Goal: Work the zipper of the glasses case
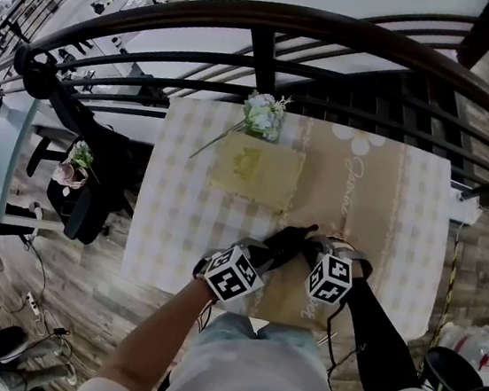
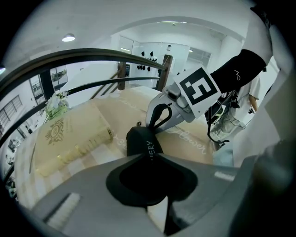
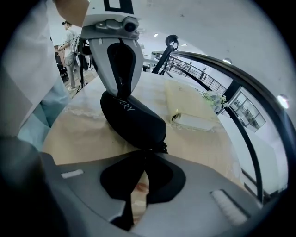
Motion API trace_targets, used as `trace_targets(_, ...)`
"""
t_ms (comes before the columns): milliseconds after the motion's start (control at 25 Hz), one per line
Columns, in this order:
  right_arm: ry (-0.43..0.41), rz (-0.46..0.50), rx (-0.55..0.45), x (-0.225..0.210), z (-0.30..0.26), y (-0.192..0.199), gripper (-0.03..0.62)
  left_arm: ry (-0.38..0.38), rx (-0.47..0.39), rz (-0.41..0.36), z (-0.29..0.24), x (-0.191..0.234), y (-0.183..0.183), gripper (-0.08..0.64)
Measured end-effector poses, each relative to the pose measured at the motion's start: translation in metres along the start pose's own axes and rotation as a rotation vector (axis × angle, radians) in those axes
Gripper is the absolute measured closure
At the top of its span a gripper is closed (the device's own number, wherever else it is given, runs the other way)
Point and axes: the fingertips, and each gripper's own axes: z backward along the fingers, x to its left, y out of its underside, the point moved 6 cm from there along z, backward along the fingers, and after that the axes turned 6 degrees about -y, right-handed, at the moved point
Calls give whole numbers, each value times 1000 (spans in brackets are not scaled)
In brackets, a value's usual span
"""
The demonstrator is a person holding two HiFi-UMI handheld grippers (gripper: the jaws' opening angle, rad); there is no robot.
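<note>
A black glasses case [image 1: 287,245] lies on the beige tablecloth near the table's front edge, between my two grippers. In the left gripper view, my left gripper [image 2: 147,156] is shut on the near end of the case [image 2: 142,141]. My right gripper [image 2: 148,123] meets the case's far end there. In the right gripper view, the case [image 3: 134,120] slants up toward my left gripper [image 3: 118,95]. My right gripper [image 3: 147,155] is shut at the case's low tip, where the small zipper pull [image 3: 162,148] sticks out. How much of the pull is pinched stays hidden.
A cream book [image 1: 255,172] with gold print lies behind the case, and a small vase of flowers [image 1: 264,117] stands beyond it. The table [image 1: 402,220] sits against a dark curved railing [image 1: 263,54]. The person's legs are at the front edge.
</note>
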Motion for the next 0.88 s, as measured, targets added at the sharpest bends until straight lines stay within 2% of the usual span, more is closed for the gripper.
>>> trace_targets(160,0,103,48,6,0,-2,560,9,-7,16,-1,1,1,508)
trace_targets(240,-7,119,53,10,1,-3,562,12,-9,20,-1,2,1,508)
trace_targets(880,-7,48,41,35,0,-13,563,26,-16,22,-1,2,2,508)
